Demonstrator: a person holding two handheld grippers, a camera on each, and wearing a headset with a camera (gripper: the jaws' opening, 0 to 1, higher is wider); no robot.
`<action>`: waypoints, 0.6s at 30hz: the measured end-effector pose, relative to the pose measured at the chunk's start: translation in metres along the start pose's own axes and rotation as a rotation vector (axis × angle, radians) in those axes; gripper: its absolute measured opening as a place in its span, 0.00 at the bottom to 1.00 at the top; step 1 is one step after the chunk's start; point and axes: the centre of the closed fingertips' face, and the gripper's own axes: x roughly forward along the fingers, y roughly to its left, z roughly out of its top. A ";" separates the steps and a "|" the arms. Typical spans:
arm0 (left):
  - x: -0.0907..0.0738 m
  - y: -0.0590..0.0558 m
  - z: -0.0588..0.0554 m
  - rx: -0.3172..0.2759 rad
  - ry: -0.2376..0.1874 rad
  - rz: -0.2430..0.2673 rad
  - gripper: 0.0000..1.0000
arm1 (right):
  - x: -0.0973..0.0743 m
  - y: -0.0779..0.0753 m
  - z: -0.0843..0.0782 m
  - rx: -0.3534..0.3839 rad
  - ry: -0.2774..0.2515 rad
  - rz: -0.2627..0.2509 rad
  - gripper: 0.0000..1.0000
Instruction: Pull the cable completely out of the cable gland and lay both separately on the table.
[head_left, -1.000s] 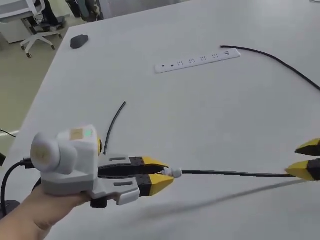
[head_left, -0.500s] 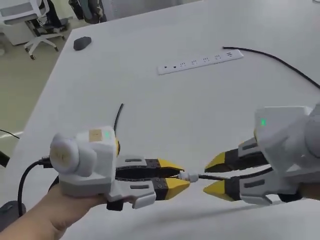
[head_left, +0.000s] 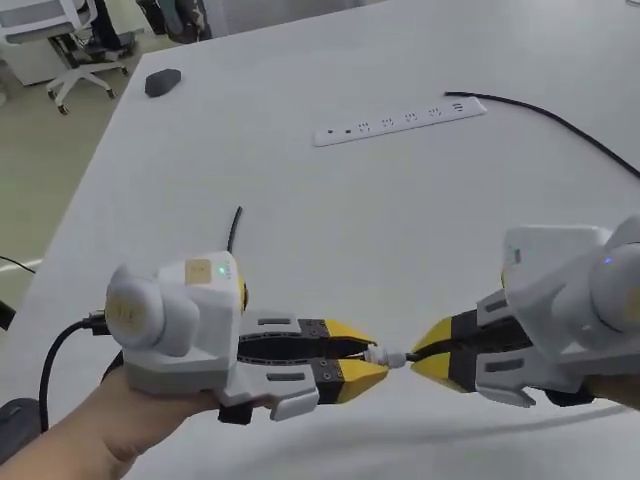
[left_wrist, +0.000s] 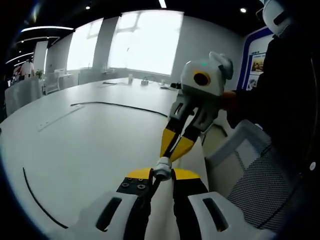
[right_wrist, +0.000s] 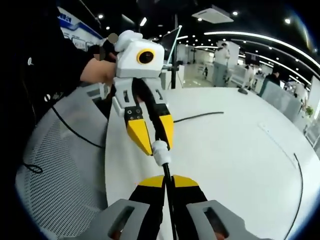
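Above the white tabletop (head_left: 400, 230), the left hand-held gripper (head_left: 365, 355) and the right hand-held gripper (head_left: 421, 357) meet nearly tip to tip. The right is pressed together on the black cable (right_wrist: 168, 186), and the left pinches the white cable gland (head_left: 387, 356), both things held in the air. The gland, the only holder here, has the cable threaded through it; extraction likely goes best with a straight pull along the gland's axis, the left grip kept firm.
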 end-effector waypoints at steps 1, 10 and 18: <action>-0.001 0.002 0.000 -0.002 -0.003 0.006 0.15 | -0.002 -0.004 -0.002 -0.007 0.000 -0.019 0.00; -0.009 0.009 -0.001 -0.009 -0.007 0.034 0.15 | -0.040 -0.046 -0.051 0.167 0.030 -0.216 0.00; -0.017 0.011 -0.003 0.004 0.005 0.040 0.15 | -0.077 -0.072 -0.104 0.273 0.092 -0.346 0.00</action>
